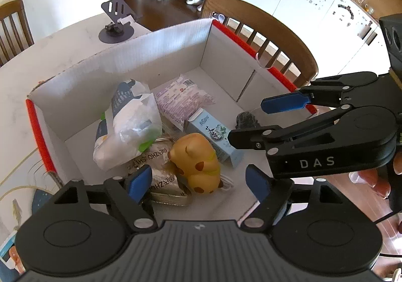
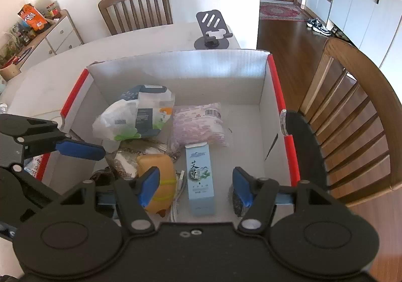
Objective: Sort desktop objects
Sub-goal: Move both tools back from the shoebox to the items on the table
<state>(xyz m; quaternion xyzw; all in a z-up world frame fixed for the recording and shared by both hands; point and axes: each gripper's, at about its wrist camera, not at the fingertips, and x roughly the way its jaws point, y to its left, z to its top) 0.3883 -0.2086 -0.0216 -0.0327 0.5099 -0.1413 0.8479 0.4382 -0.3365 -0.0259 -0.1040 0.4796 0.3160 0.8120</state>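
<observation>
An open cardboard box [image 1: 160, 50] [image 2: 181, 65] with red edges holds the sorted items. Inside lie a white and green plastic bag [image 1: 130, 128] [image 2: 130, 116], a purple packet [image 1: 179, 101] [image 2: 198, 123], a light-blue carton [image 1: 213, 136] [image 2: 199, 181], a yellow spotted toy [image 1: 198, 156] [image 2: 163, 171], a printed grain packet [image 1: 160, 174] and a dark lump [image 1: 247, 118] [image 2: 237, 204]. My left gripper [image 1: 198, 181] hangs open over the toy, not touching it. My right gripper [image 2: 196, 182] [image 1: 261, 121] hangs open above the carton. Both grippers hold nothing.
The box stands on a pale table [image 1: 50, 55] [image 2: 50, 81]. A black phone stand [image 1: 116, 28] [image 2: 212, 35] sits behind it. Wooden chairs [image 1: 263, 30] [image 2: 351, 118] [image 2: 135, 5] ring the table. A white sideboard [image 2: 57, 33] with clutter is at the far left.
</observation>
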